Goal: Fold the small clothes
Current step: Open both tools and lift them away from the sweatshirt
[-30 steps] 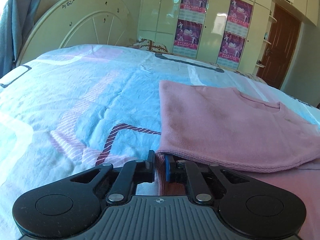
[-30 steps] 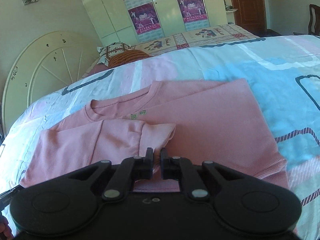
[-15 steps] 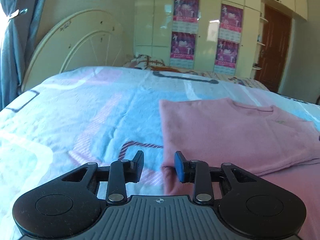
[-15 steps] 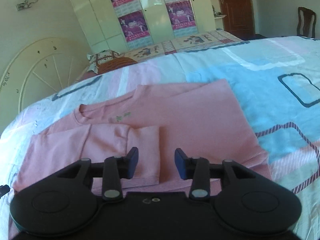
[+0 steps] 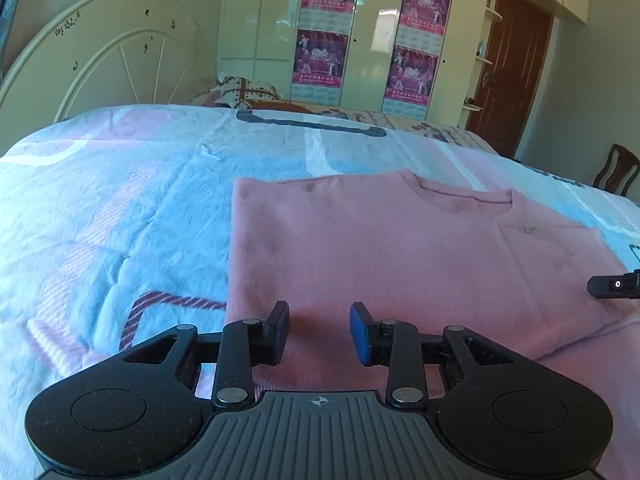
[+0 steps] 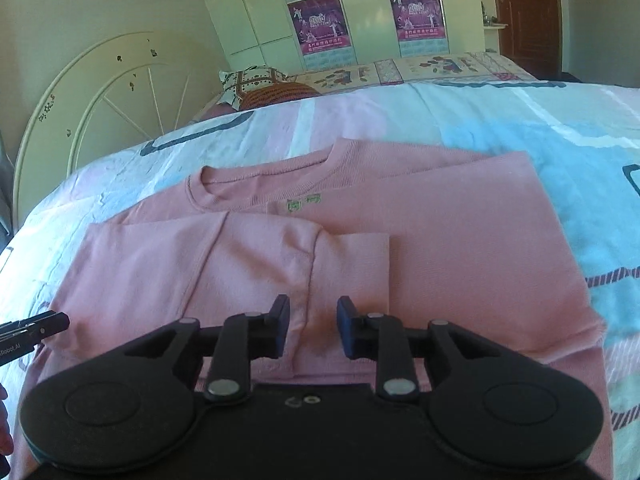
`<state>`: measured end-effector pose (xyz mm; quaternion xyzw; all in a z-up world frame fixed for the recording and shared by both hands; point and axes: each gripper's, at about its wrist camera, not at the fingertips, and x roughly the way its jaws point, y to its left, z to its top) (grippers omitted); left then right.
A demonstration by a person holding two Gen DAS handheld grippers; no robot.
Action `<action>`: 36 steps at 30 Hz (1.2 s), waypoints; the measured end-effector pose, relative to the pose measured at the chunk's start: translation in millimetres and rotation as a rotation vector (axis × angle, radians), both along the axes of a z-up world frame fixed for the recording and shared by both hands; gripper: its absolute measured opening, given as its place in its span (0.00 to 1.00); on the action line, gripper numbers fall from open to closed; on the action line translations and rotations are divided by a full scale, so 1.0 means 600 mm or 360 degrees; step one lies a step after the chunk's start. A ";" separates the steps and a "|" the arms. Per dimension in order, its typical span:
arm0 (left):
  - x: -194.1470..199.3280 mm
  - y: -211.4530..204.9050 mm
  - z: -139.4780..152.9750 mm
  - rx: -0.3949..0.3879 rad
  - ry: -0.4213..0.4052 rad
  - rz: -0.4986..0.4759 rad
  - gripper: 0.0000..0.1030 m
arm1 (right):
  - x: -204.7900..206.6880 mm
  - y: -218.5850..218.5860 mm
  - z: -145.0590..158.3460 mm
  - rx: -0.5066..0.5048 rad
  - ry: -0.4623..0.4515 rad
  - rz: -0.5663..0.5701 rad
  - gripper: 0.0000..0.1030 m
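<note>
A pink sweater lies flat on the bed, its left side folded over the body. In the right wrist view the sweater shows its neckline, a green chest mark and a folded sleeve lying across the front. My left gripper is open and empty, just above the sweater's near left hem. My right gripper is open and empty, above the folded sleeve's cuff. The tip of the other gripper shows at the right edge of the left wrist view and at the left edge of the right wrist view.
The bed has a light blue and pink patterned cover. A cream headboard and a pillow are at the far end. Wardrobes with posters, a brown door and a chair stand beyond.
Both grippers were shut on the sweater a second ago, the left on the folded edge, the right on the sleeve. Both have opened, let go and drawn back a little.
</note>
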<state>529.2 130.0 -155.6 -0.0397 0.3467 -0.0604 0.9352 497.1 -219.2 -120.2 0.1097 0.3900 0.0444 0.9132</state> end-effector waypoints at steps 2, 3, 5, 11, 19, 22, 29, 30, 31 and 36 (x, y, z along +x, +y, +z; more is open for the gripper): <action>0.046 0.000 -0.003 -0.0015 0.0021 -0.0016 0.33 | 0.029 0.004 -0.004 -0.0008 -0.0002 0.0001 0.21; 0.068 0.000 -0.005 -0.0007 0.0037 -0.0021 0.33 | 0.045 0.008 -0.006 -0.0030 -0.0010 0.0013 0.21; 0.118 -0.001 -0.012 0.0023 0.0079 -0.0042 0.33 | 0.076 0.016 -0.012 -0.0050 0.0001 0.0025 0.20; 0.213 0.042 -0.026 -0.0124 0.0037 -0.0011 0.33 | 0.110 0.006 -0.027 -0.0094 0.0021 -0.0040 0.18; 0.145 -0.073 -0.002 -0.0129 -0.0031 -0.0153 0.38 | 0.107 0.073 0.001 -0.0045 -0.0092 0.0093 0.34; 0.128 -0.146 -0.017 0.0007 -0.0034 -0.0224 0.49 | 0.126 0.141 -0.013 -0.0082 -0.0041 0.0245 0.31; 0.061 -0.038 -0.033 0.0131 -0.0063 -0.0019 0.49 | 0.096 0.089 -0.017 -0.0331 -0.0002 0.0167 0.26; 0.047 -0.016 -0.032 0.0091 -0.0067 -0.0023 0.49 | 0.084 0.060 -0.017 -0.0338 -0.0002 0.0104 0.18; 0.041 -0.010 -0.030 0.0114 -0.0059 -0.0026 0.49 | 0.076 0.037 -0.016 -0.0249 -0.0002 0.0093 0.16; 0.023 -0.021 -0.005 0.0101 -0.0081 0.0040 0.49 | 0.051 0.050 0.010 -0.0213 -0.0065 0.0074 0.35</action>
